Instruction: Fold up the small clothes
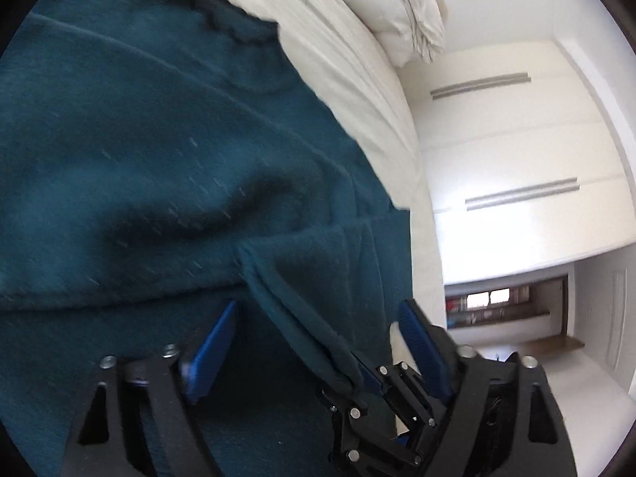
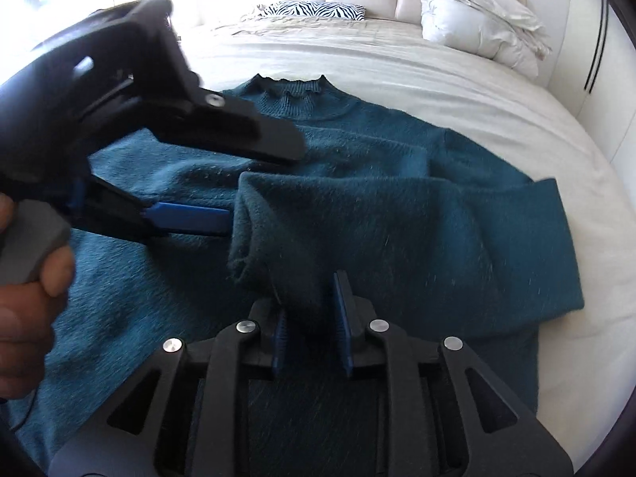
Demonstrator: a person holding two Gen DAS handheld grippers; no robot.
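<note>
While the teal sweater point(image 2: 397, 214) lies spread on the white bed point(image 2: 457, 79), collar toward 12 o'clock, its sleeve point(image 2: 338, 222) is folded across the chest. The right gripper point(image 2: 312, 330) pinches the sleeve cuff between nearly closed jaws. The left gripper point(image 1: 314, 342) stands wide open, holding nothing (one blue pad rests just beside the cuff).

Risk, as judged: the fuzzy knit may slip from the narrow pinch, or drag the body out of square if the sleeve is pulled sideways.

Only the right wrist view shows the whole garment, the person's left hand point(image 2: 24, 310) and a zebra-print pillow point(image 2: 310, 10) at 12 o'clock. Only the left view shows the wardrobe doors point(image 1: 516, 159) at 3 o'clock.
</note>
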